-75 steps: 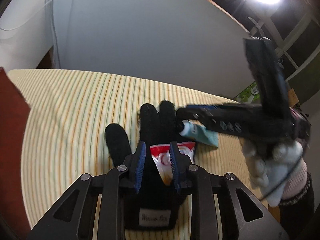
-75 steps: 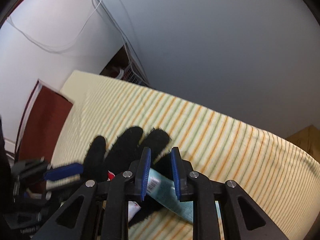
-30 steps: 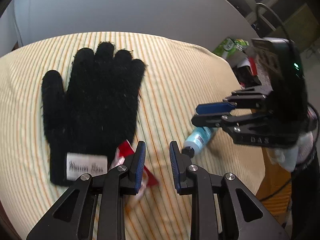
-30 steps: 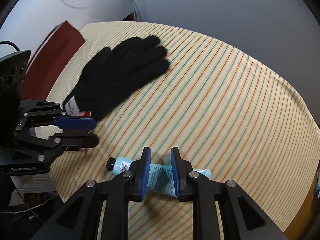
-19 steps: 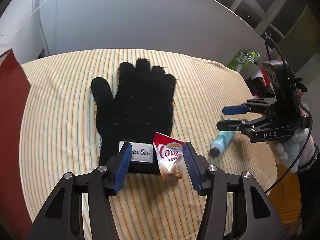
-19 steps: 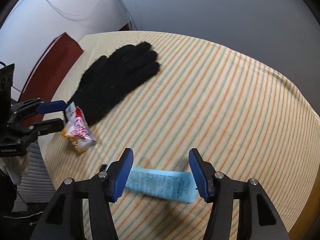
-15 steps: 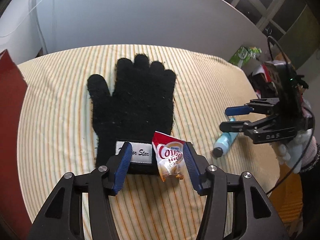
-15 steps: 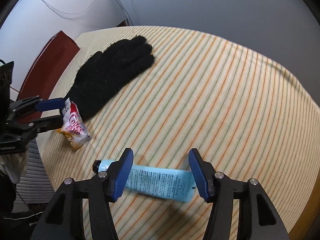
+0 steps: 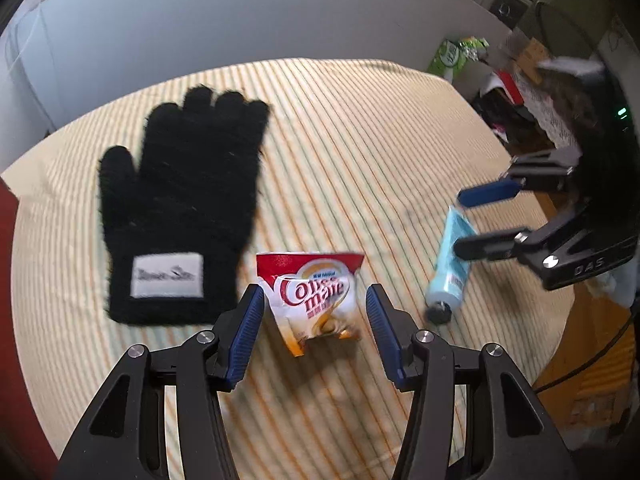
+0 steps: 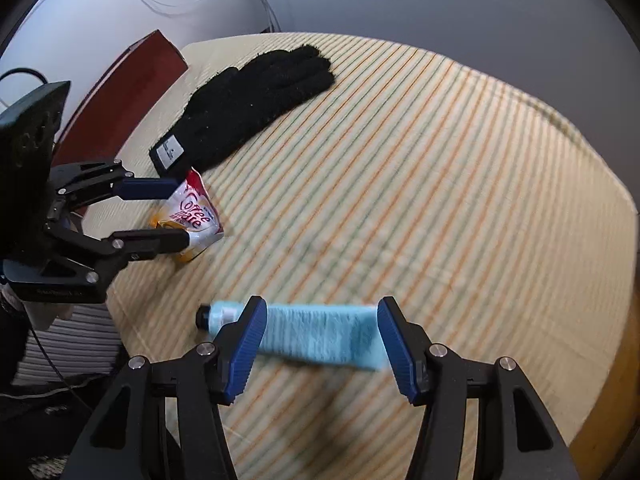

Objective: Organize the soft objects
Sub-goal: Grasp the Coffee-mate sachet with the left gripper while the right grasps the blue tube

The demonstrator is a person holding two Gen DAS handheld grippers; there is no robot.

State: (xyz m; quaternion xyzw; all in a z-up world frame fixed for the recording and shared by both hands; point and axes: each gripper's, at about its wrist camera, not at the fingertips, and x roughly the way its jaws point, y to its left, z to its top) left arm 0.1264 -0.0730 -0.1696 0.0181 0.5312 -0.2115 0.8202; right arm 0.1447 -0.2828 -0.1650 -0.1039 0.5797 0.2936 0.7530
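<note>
A black fuzzy glove [image 9: 182, 208] with a white label lies flat on the striped tablecloth [image 9: 360, 140]; it also shows in the right wrist view [image 10: 248, 100]. A red-and-white Coffee-mate sachet [image 9: 316, 296] lies just ahead of my open left gripper [image 9: 314, 312], between its jaws but not held; it shows in the right wrist view too [image 10: 192, 216]. A light blue tube [image 10: 312, 332] with a black cap lies between the jaws of my open right gripper [image 10: 320, 328]. In the left wrist view the tube [image 9: 450, 268] sits by the right gripper [image 9: 476, 220].
A dark red chair back [image 10: 124, 92] stands at the table's left edge. Boxes and a green package [image 9: 456, 52] sit beyond the table's far right. A grey wall [image 9: 240, 20] rises behind the table.
Both grippers have opened and let go: the sachet and the tube now lie on the cloth beside the glove. Both grippers have pulled back slightly.
</note>
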